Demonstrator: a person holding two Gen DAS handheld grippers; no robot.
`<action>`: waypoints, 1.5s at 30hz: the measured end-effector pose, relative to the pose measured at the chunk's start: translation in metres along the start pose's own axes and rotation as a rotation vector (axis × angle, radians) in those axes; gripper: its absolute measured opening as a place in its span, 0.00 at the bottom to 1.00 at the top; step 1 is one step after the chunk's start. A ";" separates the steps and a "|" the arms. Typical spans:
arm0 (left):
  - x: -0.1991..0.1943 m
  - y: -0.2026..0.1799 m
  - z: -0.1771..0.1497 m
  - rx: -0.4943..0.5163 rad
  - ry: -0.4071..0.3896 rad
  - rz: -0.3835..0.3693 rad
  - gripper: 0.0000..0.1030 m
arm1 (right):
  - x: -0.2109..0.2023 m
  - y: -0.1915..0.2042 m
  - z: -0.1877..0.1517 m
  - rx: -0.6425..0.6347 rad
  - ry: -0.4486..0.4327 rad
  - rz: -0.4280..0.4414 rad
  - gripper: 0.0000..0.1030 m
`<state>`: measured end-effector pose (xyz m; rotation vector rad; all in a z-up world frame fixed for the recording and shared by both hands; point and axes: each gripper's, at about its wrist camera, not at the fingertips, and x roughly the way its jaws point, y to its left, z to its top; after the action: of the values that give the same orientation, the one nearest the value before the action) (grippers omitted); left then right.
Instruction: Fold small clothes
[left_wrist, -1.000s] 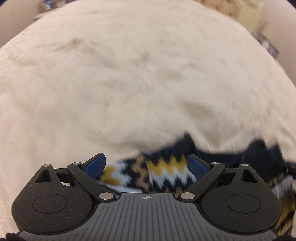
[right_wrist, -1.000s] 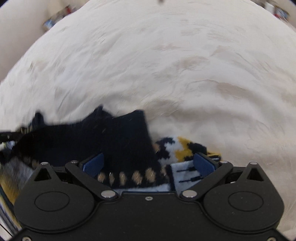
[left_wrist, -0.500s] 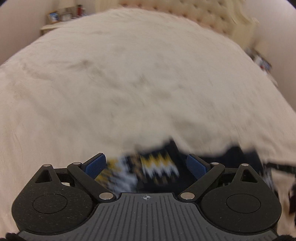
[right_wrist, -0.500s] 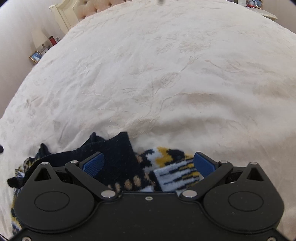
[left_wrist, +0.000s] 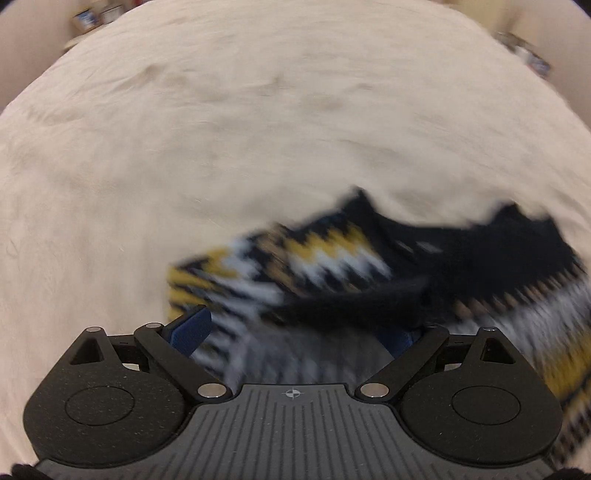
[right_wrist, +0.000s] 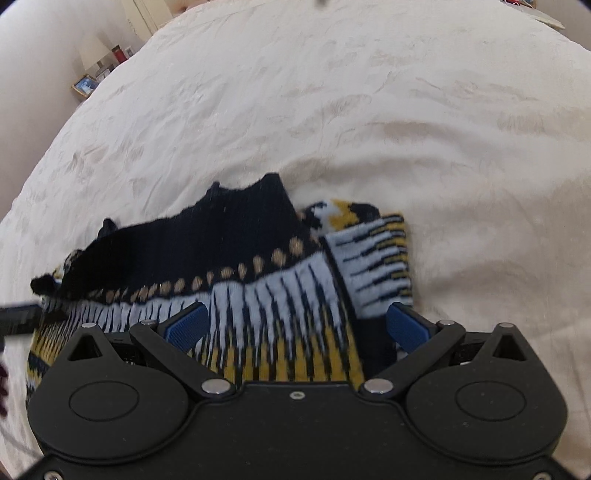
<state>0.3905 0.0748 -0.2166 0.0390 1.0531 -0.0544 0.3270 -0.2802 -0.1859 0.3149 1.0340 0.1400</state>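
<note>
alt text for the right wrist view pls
A navy, white and yellow patterned knit garment lies bunched on a cream bedspread, seen from just behind the right hand-held gripper. The blue fingers stand spread wide, with the garment's edge between them. A bedside table with a framed photo sits at far left.

Cream embossed bedspread (right_wrist: 369, 110), navy, yellow and white patterned knit garment (right_wrist: 258, 266) lying on it

Navy, yellow, white zigzag sock (right_wrist: 258, 295)
</note>
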 end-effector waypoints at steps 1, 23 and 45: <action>0.007 0.004 0.007 -0.016 0.009 0.020 0.92 | -0.002 0.000 -0.001 0.003 0.000 0.003 1.00; -0.056 -0.071 -0.010 0.037 0.013 -0.077 0.93 | -0.046 -0.001 -0.049 0.042 -0.008 0.029 1.00; 0.017 -0.115 -0.033 0.129 0.172 0.051 1.00 | -0.061 -0.026 -0.071 0.068 0.048 0.079 1.00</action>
<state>0.3625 -0.0384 -0.2481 0.1901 1.2189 -0.0733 0.2341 -0.3071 -0.1776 0.4159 1.0754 0.1845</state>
